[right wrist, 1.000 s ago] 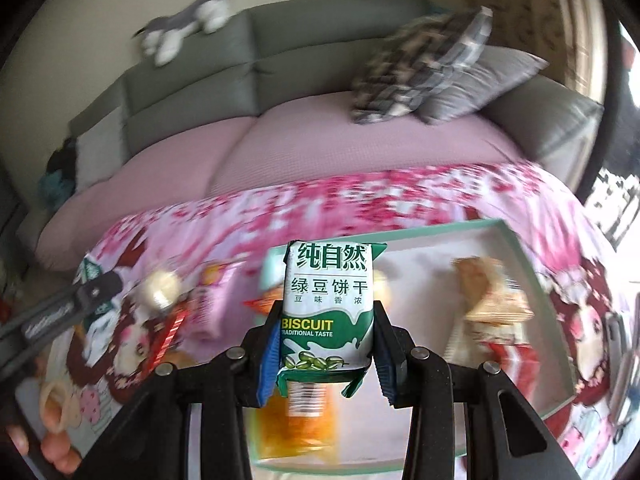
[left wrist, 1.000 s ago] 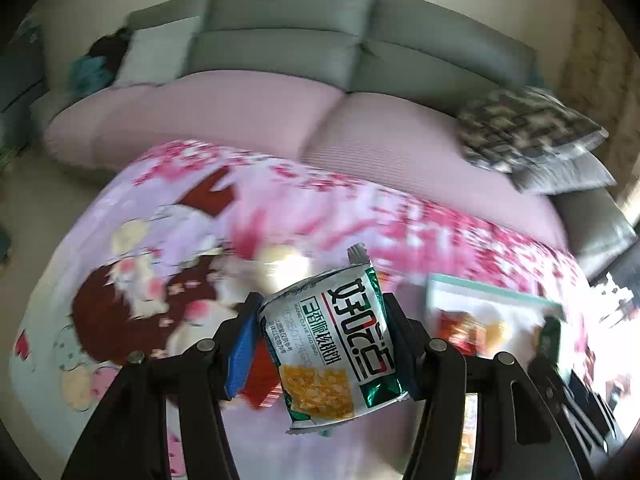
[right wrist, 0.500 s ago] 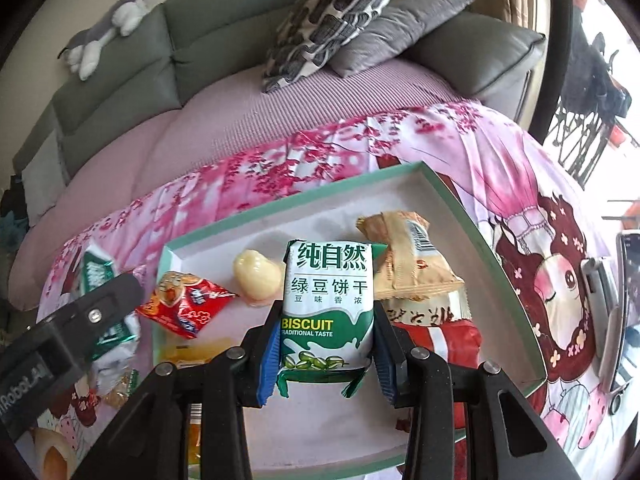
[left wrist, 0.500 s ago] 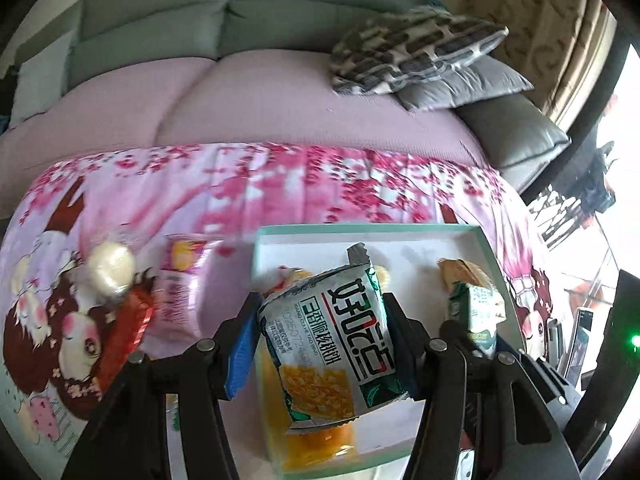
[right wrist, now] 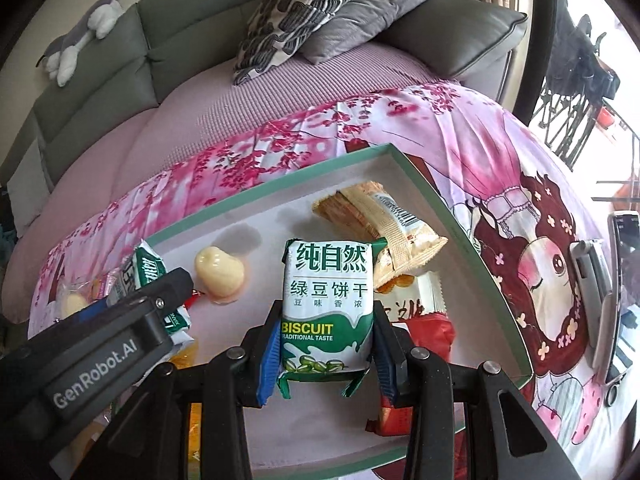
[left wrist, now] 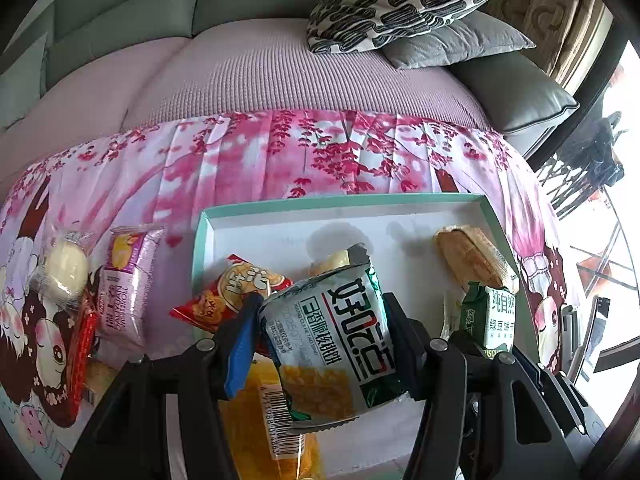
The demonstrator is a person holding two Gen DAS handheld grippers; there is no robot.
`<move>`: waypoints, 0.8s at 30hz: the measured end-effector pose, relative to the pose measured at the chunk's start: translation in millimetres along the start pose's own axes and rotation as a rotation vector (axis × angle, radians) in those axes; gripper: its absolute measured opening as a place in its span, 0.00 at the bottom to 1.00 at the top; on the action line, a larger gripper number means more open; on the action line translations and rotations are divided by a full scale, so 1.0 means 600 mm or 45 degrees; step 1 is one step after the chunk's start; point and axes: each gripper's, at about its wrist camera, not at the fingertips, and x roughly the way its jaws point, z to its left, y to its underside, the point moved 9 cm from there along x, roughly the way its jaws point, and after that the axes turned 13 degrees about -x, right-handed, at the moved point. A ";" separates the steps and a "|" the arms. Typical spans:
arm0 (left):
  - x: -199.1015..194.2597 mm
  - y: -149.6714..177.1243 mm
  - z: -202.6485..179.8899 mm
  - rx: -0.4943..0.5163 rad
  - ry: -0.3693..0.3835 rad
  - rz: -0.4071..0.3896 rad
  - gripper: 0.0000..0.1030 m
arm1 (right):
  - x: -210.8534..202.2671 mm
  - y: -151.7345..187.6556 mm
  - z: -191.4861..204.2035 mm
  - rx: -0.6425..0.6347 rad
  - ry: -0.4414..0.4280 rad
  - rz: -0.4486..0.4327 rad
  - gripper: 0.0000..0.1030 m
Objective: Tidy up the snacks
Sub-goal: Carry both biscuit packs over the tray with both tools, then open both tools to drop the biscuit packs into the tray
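Note:
My left gripper (left wrist: 320, 322) is shut on a silver and green snack bag (left wrist: 340, 344), held just above the near left part of a white tray with a teal rim (left wrist: 280, 208). My right gripper (right wrist: 326, 340) is shut on a green and white biscuit pack (right wrist: 328, 304) over the middle of the same tray (right wrist: 260, 196). That pack also shows at the right in the left wrist view (left wrist: 492, 316). In the tray lie a red packet (left wrist: 228, 296), an orange packet (left wrist: 264, 412), a tan biscuit packet (right wrist: 380, 224) and a pale jelly (right wrist: 220, 276).
Left of the tray, on the pink floral cloth (left wrist: 280, 152), lie a purple packet (left wrist: 124, 288), a wrapped pale bun (left wrist: 66, 268) and a long red packet (left wrist: 82, 360). Phones (right wrist: 624, 280) lie at the right. A sofa with pillows (left wrist: 400, 4) stands behind.
Both grippers have swung right and down, from over the cloth to low over the tray. Each still holds its packet as before.

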 end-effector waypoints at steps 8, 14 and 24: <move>0.003 0.004 0.005 -0.014 -0.012 0.032 0.60 | 0.003 0.003 0.001 0.002 0.003 0.013 0.41; -0.010 -0.001 0.014 -0.047 -0.012 0.017 0.66 | 0.005 0.003 0.004 -0.006 0.000 0.014 0.42; -0.048 -0.016 0.065 -0.148 -0.067 -0.036 0.73 | -0.002 0.000 0.009 -0.029 -0.012 0.000 0.51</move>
